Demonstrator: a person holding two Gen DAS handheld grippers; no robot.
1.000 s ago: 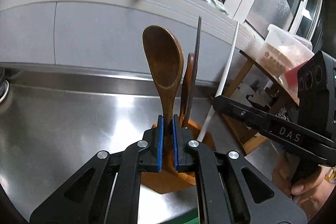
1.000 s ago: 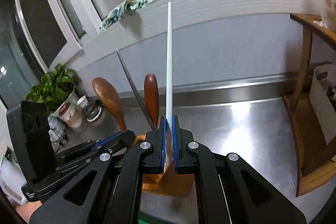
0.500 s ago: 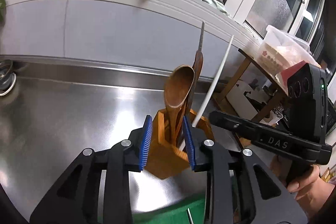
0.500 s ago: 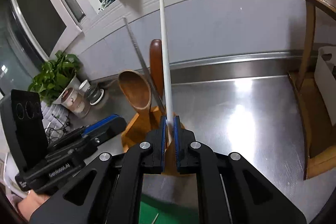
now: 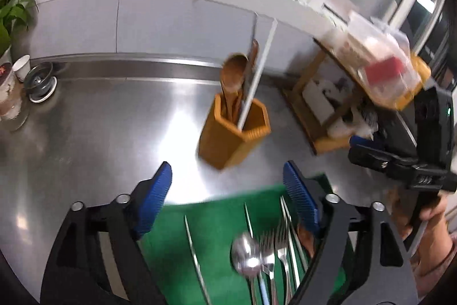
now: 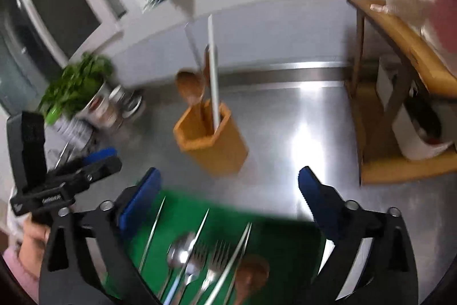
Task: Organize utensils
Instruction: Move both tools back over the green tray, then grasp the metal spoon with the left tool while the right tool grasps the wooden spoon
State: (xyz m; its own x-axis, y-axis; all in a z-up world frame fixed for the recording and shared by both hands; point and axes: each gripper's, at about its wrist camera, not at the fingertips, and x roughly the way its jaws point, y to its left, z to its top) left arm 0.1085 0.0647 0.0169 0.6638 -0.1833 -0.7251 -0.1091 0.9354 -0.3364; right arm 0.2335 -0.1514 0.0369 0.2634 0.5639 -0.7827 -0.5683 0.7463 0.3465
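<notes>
Already a wooden spoon (image 5: 232,70) and white chopstick (image 5: 258,73) are standing in the holder (image 5: 234,133); both tools, left tool (image 5: 228,193) and right tool (image 6: 228,196), are opening empty, while forks (image 6: 212,253) are waiting on the green mat (image 6: 285,242).

A stainless steel counter (image 5: 94,133) carries a hexagonal wooden holder (image 5: 234,133), a green mat (image 5: 217,222) near the front edge, a wooden rack (image 6: 400,156) at the right, and a potted plant (image 6: 77,87) with small cups (image 5: 21,67) at the left.

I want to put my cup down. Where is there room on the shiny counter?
Bare steel lies left of the wooden holder, toward the plant corner, and between holder and wooden rack. Crowded: the green mat with cutlery.
</notes>
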